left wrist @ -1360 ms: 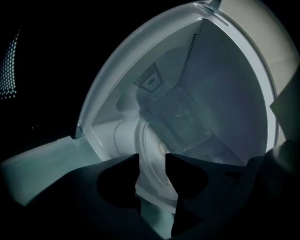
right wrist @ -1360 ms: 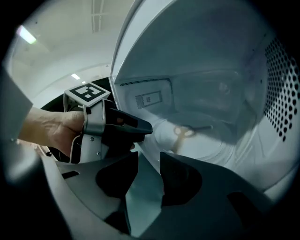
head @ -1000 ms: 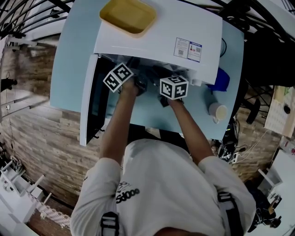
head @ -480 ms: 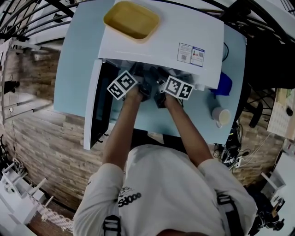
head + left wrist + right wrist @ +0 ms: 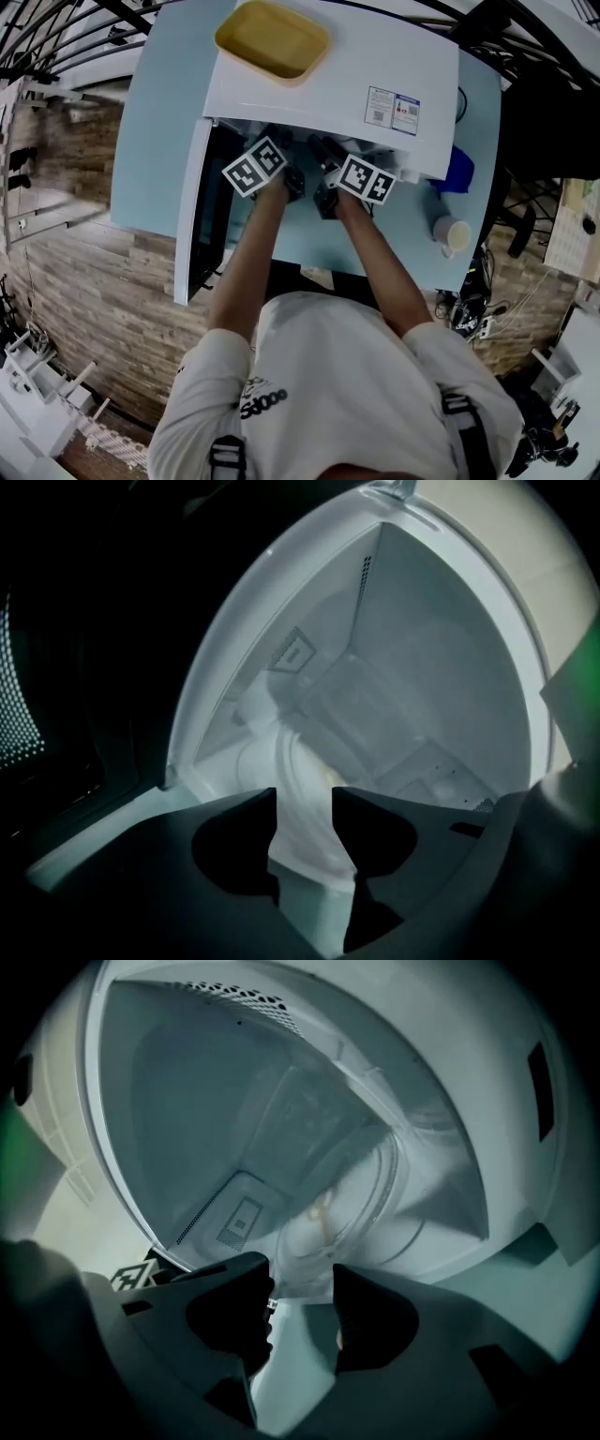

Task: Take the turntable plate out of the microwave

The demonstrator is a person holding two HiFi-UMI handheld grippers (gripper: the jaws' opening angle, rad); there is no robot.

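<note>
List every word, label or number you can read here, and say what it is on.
"Sdooo", or close to it: print on the person's shirt, the only text that can be read.
Two stickers on top of the microwave: too small to read.
Label on the cavity wall: blurred, unreadable.

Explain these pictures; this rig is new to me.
A person stands at a table, holding a two-jaw gripper in each hand. The top-down picture comes from a head camera. The other two come from cameras on the left gripper and right gripper, looking along their jaws into an open microwave. A yellow tray lies on the microwave; a cup stands on the table. The rim of the plate lies between both pairs of jaws; neither visibly pinches it, and the left jaws are opening.
</note>
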